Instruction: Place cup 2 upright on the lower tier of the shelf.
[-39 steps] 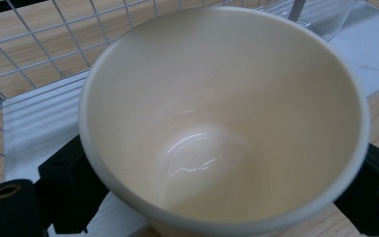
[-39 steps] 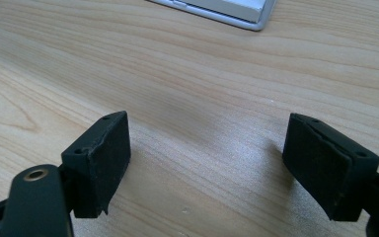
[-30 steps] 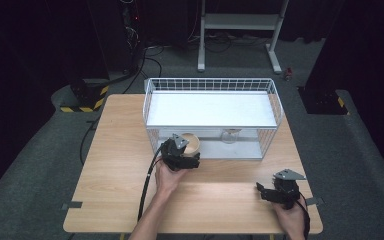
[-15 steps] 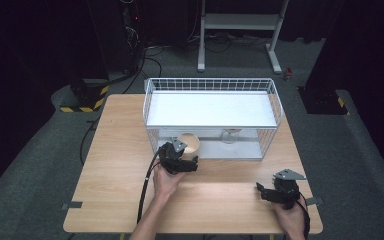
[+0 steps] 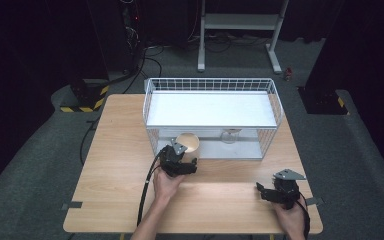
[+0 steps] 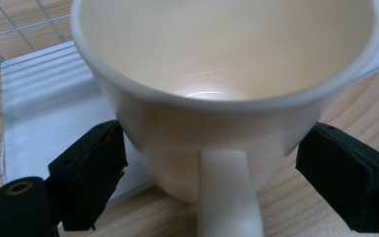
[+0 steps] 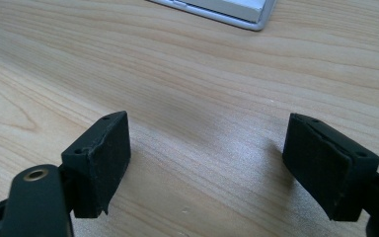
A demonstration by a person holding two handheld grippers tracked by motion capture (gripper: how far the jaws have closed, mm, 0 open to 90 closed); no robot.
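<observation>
1. Dark grey carpet surrounds a light wooden bench (image 5: 115, 145) in a dim room, with a white metal stand (image 5: 240, 30) on the floor at 12 o'clock.
2. On the far half of the bench stands a white wire-mesh rack (image 5: 211, 107) with a flat white shelf on top and an open lower level.
3. A cream ceramic cup with a handle (image 5: 187, 144) sits upright at the rack's front edge, toward its 7 o'clock corner, partly on the rack's pale base and partly over the wood.
4. The left gripper (image 5: 179, 162) is just at the cup's 6 o'clock side; in the left gripper view the cup (image 6: 227, 94) stands between the two black jaws, handle pointing back at the camera, and the jaws are spread wide with a gap on each side of the cup wall.
5. A clear glass (image 5: 230, 135) rests under the shelf, at 3 o'clock from the cup.
6. The right gripper (image 5: 279, 190) lies low over the bench near its 5 o'clock corner, well apart from the cup, jaws spread with bare wood between them.
</observation>
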